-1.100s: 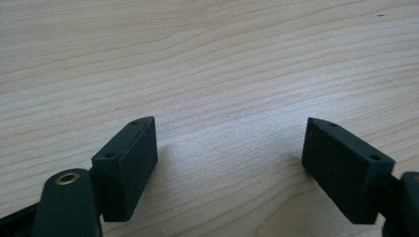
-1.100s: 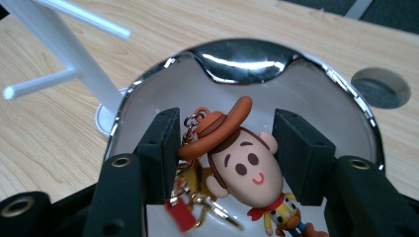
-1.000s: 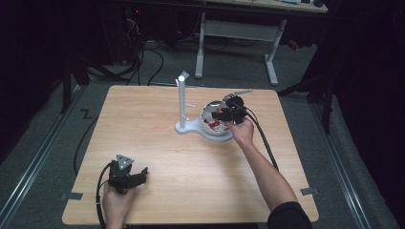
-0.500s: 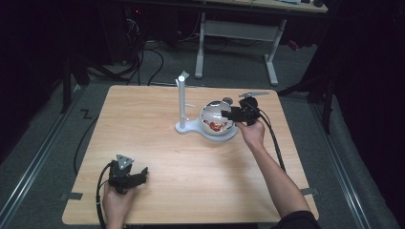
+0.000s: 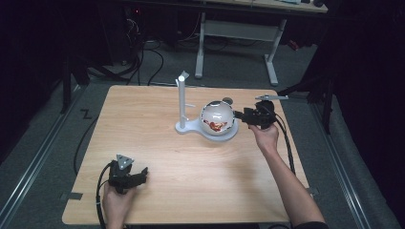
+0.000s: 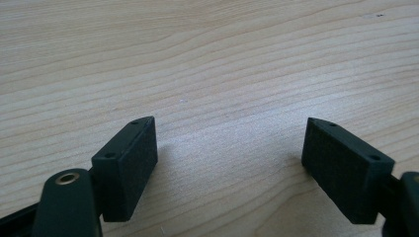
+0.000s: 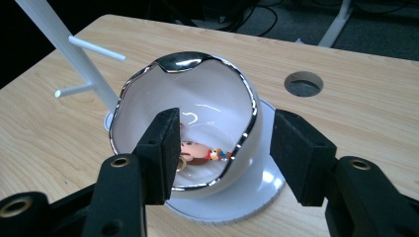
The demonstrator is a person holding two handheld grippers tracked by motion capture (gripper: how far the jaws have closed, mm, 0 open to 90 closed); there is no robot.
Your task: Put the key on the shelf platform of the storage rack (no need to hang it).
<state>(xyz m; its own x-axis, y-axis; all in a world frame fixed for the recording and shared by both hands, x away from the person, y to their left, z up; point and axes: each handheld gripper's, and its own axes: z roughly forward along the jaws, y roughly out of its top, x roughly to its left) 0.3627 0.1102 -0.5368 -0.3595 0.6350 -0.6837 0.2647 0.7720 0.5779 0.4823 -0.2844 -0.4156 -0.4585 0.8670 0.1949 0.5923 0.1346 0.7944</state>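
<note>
A white bowl (image 5: 217, 117) (image 7: 197, 108) with a wavy silver rim and a cartoon figure inside rests tilted on the round foot of a white peg stand (image 5: 182, 98) (image 7: 59, 44). Its mouth faces my right gripper (image 5: 238, 116) (image 7: 226, 123), which is open at the bowl's right side. In the right gripper view, one jaw stands before the mouth and the other outside the wall, with the rim's near right part between them. My left gripper (image 5: 142, 174) (image 6: 227, 133) lies open near the table's front left, with bare wood between its jaws.
The wooden table (image 5: 157, 143) has a round cable hole (image 5: 228, 100) (image 7: 303, 84) just behind the bowl. Two thin pegs (image 7: 94, 48) stick out of the stand's post. A desk frame and cables sit on the dark floor beyond the far edge.
My right gripper has drawn back to the right, from over the bowl to beside its rim. The left gripper has not moved.
</note>
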